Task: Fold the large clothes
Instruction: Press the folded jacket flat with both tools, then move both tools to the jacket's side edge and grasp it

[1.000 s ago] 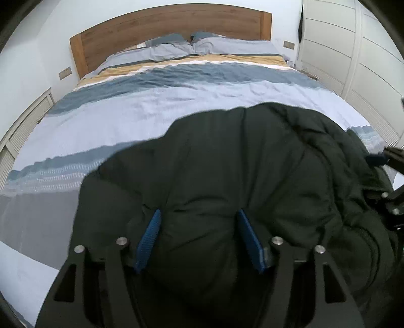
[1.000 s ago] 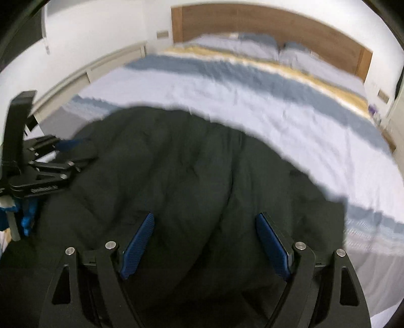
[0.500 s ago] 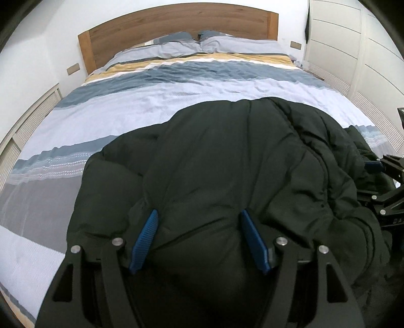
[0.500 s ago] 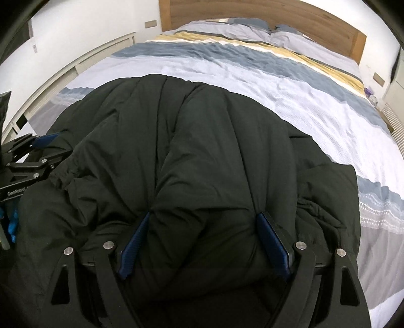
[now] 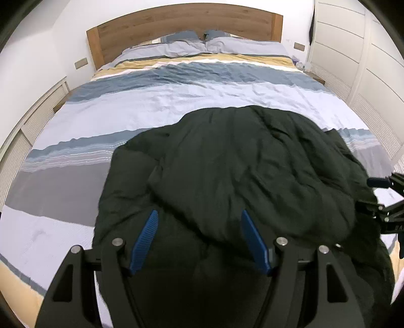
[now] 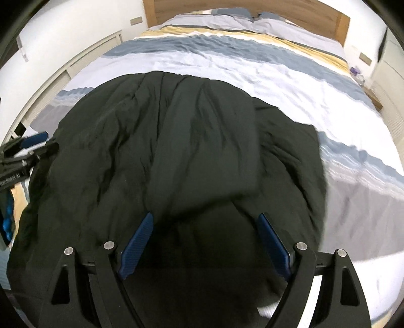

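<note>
A dark green padded jacket [image 5: 252,164] lies folded over itself on the near end of the striped duvet [image 5: 176,101]. My left gripper [image 5: 199,214] hovers over the jacket's near left part, jaws open, blue pads apart with only flat fabric below them. In the right wrist view the same jacket [image 6: 176,138] fills the middle, and my right gripper [image 6: 205,217] stands open wide over its near right part. Each gripper shows in the other's view: the right gripper [image 5: 386,201] at the far right edge, the left gripper [image 6: 22,151] at the far left edge.
The bed runs back to a wooden headboard [image 5: 184,22] with two pillows [image 5: 202,45]. White wardrobe doors [image 5: 366,50] stand along the right, a low white slatted panel [image 5: 30,121] along the left. Wooden floor [image 5: 20,285] shows past the bed's near corner.
Both grippers have drawn back and up from the jacket. The fabric that bulged between the pads now lies flat on the bed, and more duvet shows around it.
</note>
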### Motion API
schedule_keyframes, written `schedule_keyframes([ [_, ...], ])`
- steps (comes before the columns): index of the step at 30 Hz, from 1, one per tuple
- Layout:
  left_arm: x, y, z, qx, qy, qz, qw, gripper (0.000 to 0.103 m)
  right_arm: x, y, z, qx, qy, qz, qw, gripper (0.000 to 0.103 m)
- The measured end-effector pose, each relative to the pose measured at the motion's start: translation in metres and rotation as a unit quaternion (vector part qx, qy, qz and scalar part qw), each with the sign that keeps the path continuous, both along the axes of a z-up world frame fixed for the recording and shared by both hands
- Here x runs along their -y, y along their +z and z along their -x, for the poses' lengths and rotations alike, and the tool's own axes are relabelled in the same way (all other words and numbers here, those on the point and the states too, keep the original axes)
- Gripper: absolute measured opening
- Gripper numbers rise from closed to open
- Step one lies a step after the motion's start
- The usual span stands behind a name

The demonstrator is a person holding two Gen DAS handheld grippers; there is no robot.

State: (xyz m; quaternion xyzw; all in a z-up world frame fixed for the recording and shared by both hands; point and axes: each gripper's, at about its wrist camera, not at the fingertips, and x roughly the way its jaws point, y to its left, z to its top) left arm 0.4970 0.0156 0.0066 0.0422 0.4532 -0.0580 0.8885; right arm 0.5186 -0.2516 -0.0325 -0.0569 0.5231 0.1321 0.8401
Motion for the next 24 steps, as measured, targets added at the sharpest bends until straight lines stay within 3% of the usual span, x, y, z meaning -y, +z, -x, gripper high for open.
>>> schedule_keyframes([
  [6, 0.005, 0.037, 0.029, 0.012, -0.004, -0.002, 0.9999, 0.067, 0.032, 0.018, 0.046, -0.014, -0.027, 0.017, 0.999, 0.083],
  [15, -0.006, 0.074, 0.071, 0.018, 0.005, 0.009, 0.9998, 0.067, 0.075, 0.054, 0.105, -0.021, -0.077, 0.002, 0.997, 0.084],
  [20, -0.018, 0.084, 0.09, 0.015, 0.008, 0.0, 0.9999, 0.067, 0.097, 0.067, 0.133, -0.028, -0.103, -0.013, 0.994, 0.089],
  [24, -0.039, 0.076, 0.105, -0.023, 0.01, 0.005, 0.9997, 0.067, 0.115, 0.07, 0.153, -0.042, -0.125, -0.015, 0.991, 0.09],
])
